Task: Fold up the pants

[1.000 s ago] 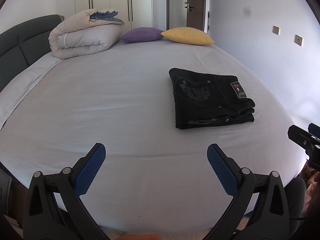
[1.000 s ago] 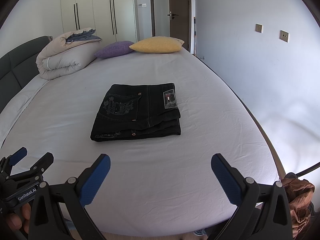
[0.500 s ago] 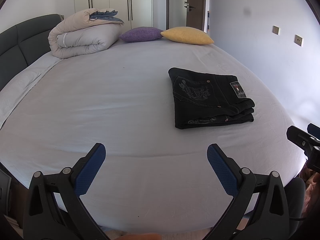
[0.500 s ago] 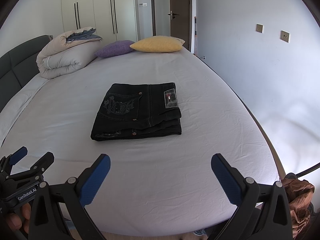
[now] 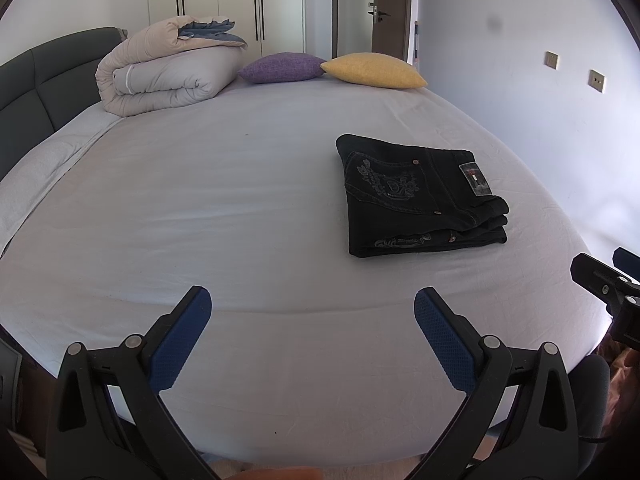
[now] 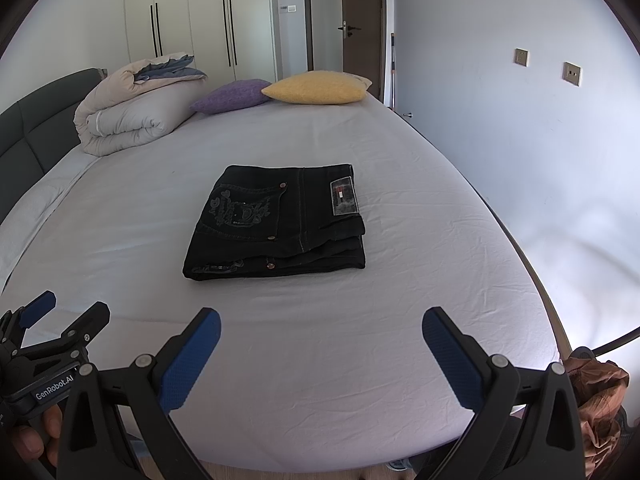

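Black jeans lie folded in a compact rectangular stack on the white bed sheet, pocket embroidery and a label facing up. They also show in the right wrist view, centred ahead. My left gripper is open and empty above the bed's near edge, left of the jeans. My right gripper is open and empty, in front of the jeans and well clear of them. The left gripper shows at the lower left of the right wrist view; the right gripper shows at the right edge of the left wrist view.
A rolled beige duvet, a purple pillow and a yellow pillow lie at the bed's far end. A dark headboard runs along the left. A wall is close on the right. Brown fabric lies beside the bed.
Both grippers stay open and nearly still; the views have shifted only slightly. The jeans have not moved.
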### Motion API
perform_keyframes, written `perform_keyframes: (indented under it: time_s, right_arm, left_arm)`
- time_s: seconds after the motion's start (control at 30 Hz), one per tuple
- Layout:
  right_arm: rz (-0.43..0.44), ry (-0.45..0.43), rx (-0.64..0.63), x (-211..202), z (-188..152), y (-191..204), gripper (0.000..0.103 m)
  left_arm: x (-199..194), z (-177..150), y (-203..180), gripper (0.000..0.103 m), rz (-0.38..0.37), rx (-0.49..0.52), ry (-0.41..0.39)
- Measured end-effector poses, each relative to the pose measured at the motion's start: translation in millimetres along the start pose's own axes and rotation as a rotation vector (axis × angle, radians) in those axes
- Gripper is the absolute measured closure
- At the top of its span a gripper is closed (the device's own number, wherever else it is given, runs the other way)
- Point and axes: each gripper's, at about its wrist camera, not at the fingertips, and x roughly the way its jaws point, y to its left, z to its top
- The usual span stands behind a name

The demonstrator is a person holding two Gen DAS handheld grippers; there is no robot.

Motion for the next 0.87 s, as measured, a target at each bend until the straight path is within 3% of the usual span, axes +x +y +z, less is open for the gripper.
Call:
perform_keyframes:
  time_s: [0.87]
  right_arm:
    - [0.005, 0.009, -0.003, 4.1, -1.5, -1.6, 0.0]
  left_arm:
    - [-3.4, 0.7, 3.3, 0.0, -0.003, 0.011, -0.023]
